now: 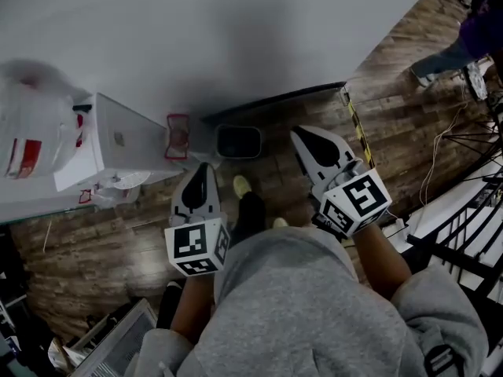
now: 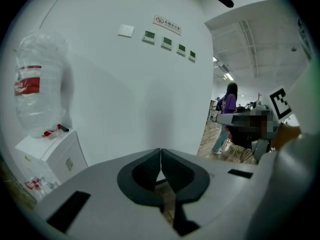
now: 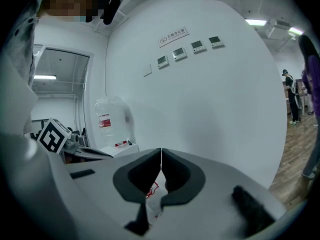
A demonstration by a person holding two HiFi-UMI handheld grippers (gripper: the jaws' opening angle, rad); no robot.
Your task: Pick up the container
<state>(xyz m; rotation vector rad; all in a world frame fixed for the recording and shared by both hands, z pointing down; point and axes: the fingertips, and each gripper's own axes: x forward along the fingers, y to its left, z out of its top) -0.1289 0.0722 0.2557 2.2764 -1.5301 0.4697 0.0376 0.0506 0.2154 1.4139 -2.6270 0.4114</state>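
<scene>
The dark container (image 1: 238, 141) sits on the floor at the foot of the wall (image 1: 236, 38), ahead of and below me, between my two claws; its long side runs along the wall; neither claw looks clearly nearer. My left claw (image 1: 202, 170) and right claw (image 1: 302, 138) are both pinched closed, empty, touching nothing.

two grippers, the left gripper (image 2: 160, 154) and the right gripper (image 3: 161, 154); two marker cubes (image 1: 196, 248), one on each; one water dispenser (image 1: 118, 144); one water bottle (image 1: 31, 132); one red-framed holder (image 1: 178, 136) on the dispenser's side; one dark container (image 1: 238, 141) on the floor (image 1: 393, 132); on the wall (image 2: 125, 109), four small display panels (image 2: 166, 42) in a row, one white switch (image 2: 126, 30) and one sign (image 2: 167, 25); one person in purple (image 2: 227, 111) in the left gripper view
</scene>
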